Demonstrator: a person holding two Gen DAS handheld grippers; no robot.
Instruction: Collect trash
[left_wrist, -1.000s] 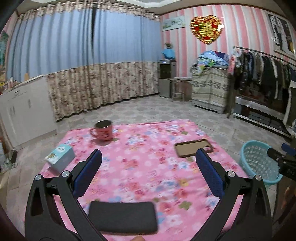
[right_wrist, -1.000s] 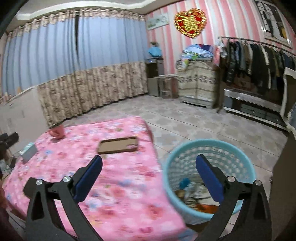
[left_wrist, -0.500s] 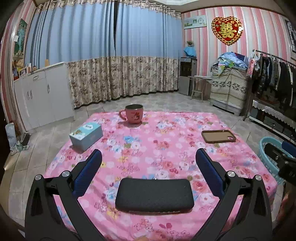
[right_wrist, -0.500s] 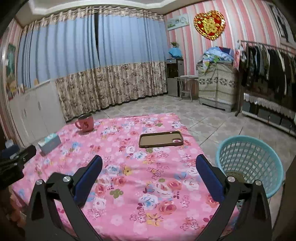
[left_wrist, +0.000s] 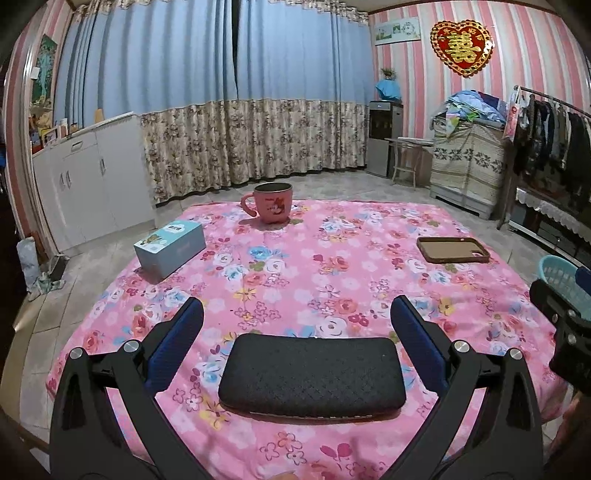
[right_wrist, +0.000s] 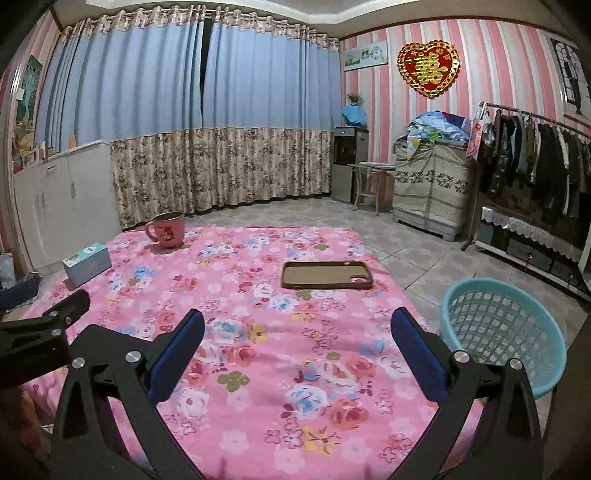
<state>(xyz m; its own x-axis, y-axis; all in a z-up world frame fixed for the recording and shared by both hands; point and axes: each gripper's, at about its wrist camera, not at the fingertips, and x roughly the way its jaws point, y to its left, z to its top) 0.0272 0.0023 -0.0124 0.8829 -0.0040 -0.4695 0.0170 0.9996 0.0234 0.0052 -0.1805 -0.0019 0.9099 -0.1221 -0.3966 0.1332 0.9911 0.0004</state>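
Observation:
A light blue mesh basket (right_wrist: 506, 332) stands on the floor to the right of the table with the pink flowered cloth (right_wrist: 258, 354); its rim shows in the left wrist view (left_wrist: 559, 277). My left gripper (left_wrist: 297, 347) is open and empty over the near edge, with a black textured case (left_wrist: 312, 380) lying between its fingers. My right gripper (right_wrist: 297, 354) is open and empty above the cloth, left of the basket. I see no loose trash on the table.
On the cloth are a pink mug (left_wrist: 272, 202), a light blue tissue box (left_wrist: 170, 248) and a brown phone case (left_wrist: 452, 250). White cabinets (left_wrist: 92, 177) stand left, a clothes rack (right_wrist: 535, 166) and covered cabinet (right_wrist: 432, 184) right.
Both grippers have swung left and pulled back from the basket to face the table squarely. The basket has slid to the right edge of both views. Both stayed open and empty.

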